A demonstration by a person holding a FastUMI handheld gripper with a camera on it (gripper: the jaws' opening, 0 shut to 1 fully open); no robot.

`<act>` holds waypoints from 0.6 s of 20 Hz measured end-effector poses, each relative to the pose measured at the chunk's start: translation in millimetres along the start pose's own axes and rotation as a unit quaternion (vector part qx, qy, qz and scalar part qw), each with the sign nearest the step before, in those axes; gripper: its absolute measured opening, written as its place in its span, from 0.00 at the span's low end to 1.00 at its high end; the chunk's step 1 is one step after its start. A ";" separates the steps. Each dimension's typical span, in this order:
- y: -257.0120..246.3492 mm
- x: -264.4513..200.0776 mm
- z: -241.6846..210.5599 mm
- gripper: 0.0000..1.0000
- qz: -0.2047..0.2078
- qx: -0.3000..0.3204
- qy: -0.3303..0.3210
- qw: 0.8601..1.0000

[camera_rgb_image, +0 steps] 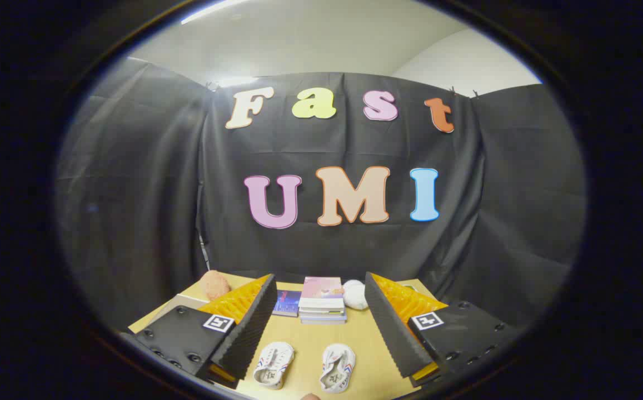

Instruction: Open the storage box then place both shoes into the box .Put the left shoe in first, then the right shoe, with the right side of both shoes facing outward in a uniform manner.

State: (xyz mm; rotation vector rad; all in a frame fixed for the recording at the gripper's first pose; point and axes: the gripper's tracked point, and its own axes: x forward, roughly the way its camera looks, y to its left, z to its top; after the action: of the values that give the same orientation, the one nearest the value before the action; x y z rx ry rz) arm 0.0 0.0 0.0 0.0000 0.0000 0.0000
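Observation:
Two small white shoes lie side by side on the wooden table (304,339), low between my fingers. The left-hand shoe (274,364) and the right-hand shoe (337,366) both point away from me, their openings toward me. My gripper (321,308) is open, held high above the table, with nothing between its fingers. The left finger (249,328) and the right finger (390,328) stand wide apart on either side of the shoes. A white corner of something (179,304) peeks out behind the left finger; I cannot tell what it is.
A stack of books (322,300) stands at the table's far edge, with a darker book (287,303) lying to its left. A white round soft thing (354,294) sits right of the stack. An orange-pink plush lump (214,284) rests at the far left corner.

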 end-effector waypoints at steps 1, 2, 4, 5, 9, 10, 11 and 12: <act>0.3 -0.3 0.7 0.99 -0.001 0.001 0.000 1.000; 0.3 -1.3 0.6 0.99 -0.001 0.001 -0.001 1.000; 2.4 -1.9 0.6 1.00 -0.001 0.001 -0.002 1.000; 3.0 -2.8 0.6 1.00 0.000 0.002 -0.002 1.000; 5.4 -6.4 0.3 1.00 0.001 0.004 -0.004 1.000; 4.9 -7.6 -1.0 1.00 0.000 0.004 -0.003 1.000; 4.7 -9.1 -0.7 1.00 -0.001 0.003 -0.004 1.000; 4.4 -11.2 -1.8 0.99 -0.001 0.004 -0.003 1.000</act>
State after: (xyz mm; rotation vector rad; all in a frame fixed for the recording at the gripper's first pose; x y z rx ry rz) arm -11.2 4.4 -1.8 0.0079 -0.0068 -0.0026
